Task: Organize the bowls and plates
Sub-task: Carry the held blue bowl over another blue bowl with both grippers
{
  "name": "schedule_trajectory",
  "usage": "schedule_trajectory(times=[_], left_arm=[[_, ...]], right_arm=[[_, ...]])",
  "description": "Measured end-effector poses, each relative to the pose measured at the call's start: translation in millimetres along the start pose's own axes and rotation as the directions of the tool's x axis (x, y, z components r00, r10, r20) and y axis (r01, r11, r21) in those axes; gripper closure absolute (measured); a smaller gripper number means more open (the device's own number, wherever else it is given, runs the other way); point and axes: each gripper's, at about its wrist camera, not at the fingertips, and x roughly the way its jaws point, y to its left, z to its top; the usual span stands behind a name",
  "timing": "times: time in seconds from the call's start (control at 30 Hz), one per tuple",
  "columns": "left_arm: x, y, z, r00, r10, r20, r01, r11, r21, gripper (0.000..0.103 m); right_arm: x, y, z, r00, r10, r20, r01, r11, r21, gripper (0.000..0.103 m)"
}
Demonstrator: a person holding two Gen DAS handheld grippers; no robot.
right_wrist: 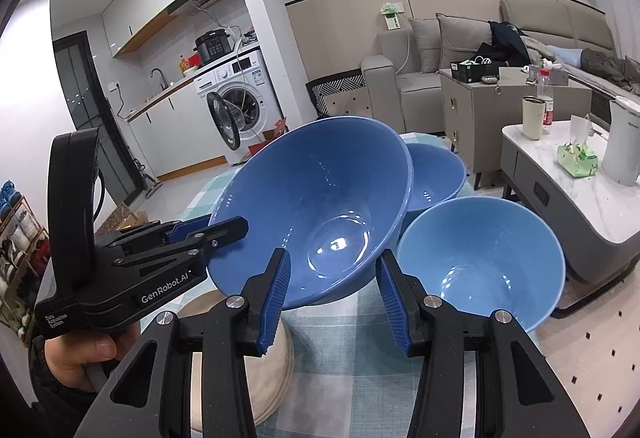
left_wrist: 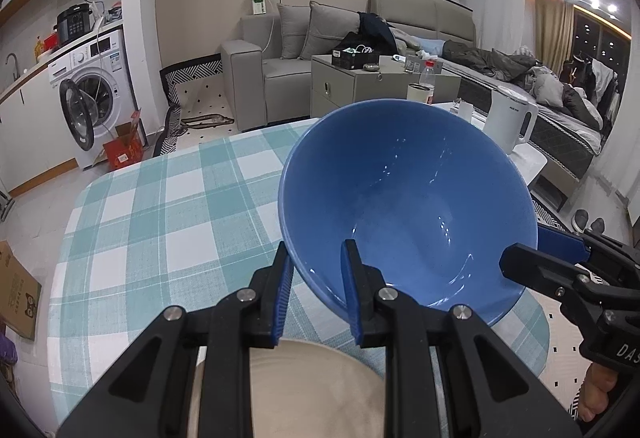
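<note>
My left gripper is shut on the near rim of a large blue bowl and holds it tilted above the checked tablecloth. The same bowl fills the middle of the right wrist view, with the left gripper on its left rim. My right gripper is open and empty, its fingers either side of the bowl's near edge, close to it. Two more blue bowls stand on the table: one at the right and a smaller-looking one behind. A beige plate lies under the grippers.
The table wears a teal and white checked cloth. A white marble side table with a kettle, a cup and a tissue pack stands to the right. A grey cabinet and a sofa stand behind.
</note>
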Motion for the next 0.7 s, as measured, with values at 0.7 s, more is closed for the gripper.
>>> schedule_trajectory(times=[0.7], left_arm=[[23.7, -56.2, 29.5, 0.998, -0.063, -0.008, 0.064, 0.997, 0.052, 0.081]], right_arm=[[-33.8, -37.5, 7.6, 0.990, -0.136, 0.040, 0.133, 0.988, 0.072, 0.057]])
